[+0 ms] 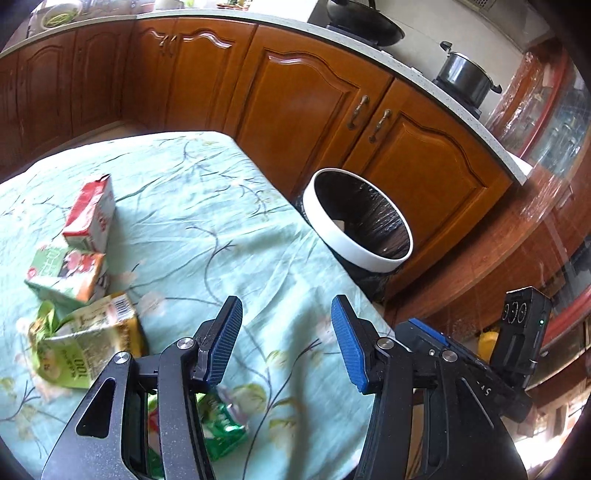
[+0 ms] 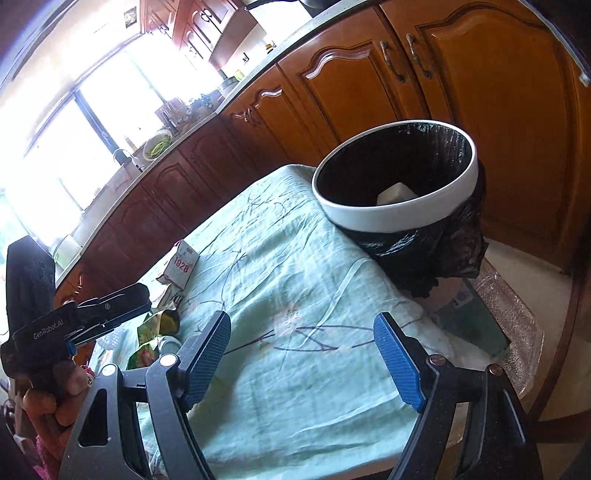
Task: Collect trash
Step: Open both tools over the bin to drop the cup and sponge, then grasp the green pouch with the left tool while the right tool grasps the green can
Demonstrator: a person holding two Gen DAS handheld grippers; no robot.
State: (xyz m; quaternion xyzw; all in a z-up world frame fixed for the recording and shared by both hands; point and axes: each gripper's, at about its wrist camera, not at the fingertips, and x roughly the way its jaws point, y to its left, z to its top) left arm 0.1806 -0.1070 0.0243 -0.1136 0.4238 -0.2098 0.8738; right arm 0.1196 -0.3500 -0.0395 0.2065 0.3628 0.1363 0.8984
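Trash lies on the table's pale green flowered cloth: a red and white carton, a green and orange carton, a crumpled yellow-green carton and a green wrapper under my left gripper's base. My left gripper hangs open over bare cloth to the right of them, with nothing between its blue pads. The white-rimmed bin, lined with a black bag, stands past the table's far corner and holds a white piece. My right gripper is open and empty above the cloth, short of the bin.
Brown wooden cabinets with a pale countertop run behind the table and the bin. A wok and a steel pot sit on the counter. In the right wrist view a hand holds the left gripper near the cartons.
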